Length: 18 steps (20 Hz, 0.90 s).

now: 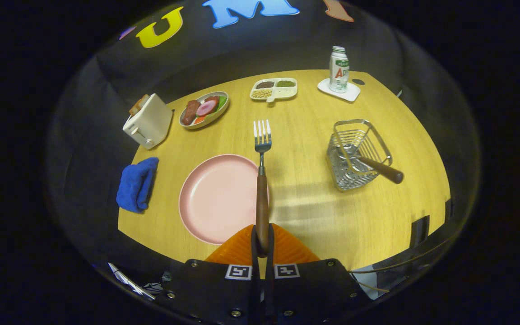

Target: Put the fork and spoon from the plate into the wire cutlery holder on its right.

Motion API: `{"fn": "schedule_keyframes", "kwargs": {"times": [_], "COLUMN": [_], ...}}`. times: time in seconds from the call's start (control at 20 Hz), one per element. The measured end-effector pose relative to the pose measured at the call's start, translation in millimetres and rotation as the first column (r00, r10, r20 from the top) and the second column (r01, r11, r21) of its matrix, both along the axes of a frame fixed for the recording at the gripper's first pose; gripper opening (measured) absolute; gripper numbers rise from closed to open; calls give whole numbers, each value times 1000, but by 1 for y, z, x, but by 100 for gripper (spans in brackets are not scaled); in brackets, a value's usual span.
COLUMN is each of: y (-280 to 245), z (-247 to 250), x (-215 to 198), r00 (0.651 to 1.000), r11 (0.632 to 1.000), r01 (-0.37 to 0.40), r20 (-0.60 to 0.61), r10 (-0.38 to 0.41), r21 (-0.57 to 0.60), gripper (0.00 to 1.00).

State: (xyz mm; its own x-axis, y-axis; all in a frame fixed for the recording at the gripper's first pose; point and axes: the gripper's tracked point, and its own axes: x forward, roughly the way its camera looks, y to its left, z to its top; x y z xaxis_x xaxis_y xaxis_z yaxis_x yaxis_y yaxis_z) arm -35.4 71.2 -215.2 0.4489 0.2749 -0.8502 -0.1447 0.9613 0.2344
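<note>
My gripper is shut on the brown wooden handle of the fork, which points straight ahead with its steel tines up over the table. The fork is lifted above the right rim of the pink plate, which lies bare just ahead and left of the fingers. The wire cutlery holder stands to the right of the plate. The spoon rests inside it, its brown handle sticking out over the holder's right rim.
A blue cloth lies left of the plate and a white toaster stands beyond it. A bowl of food, a divided snack tray and a can on a white coaster line the far side. The table's edge runs close in front.
</note>
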Motion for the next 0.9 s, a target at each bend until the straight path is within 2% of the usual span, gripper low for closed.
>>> {"fn": "schedule_keyframes", "kwargs": {"times": [0.25, 0.4, 0.9], "y": [-62, -80, -106], "z": [5, 7, 1], "x": [3, 3, -6], "r00": [996, 994, 982], "r11": [995, 993, 995], "r01": [86, 109, 81], "r20": [-11, -18, -163], "r10": [-87, -110, -90], "r21": [-42, -51, -64], "gripper": [4, 4, 4]}}
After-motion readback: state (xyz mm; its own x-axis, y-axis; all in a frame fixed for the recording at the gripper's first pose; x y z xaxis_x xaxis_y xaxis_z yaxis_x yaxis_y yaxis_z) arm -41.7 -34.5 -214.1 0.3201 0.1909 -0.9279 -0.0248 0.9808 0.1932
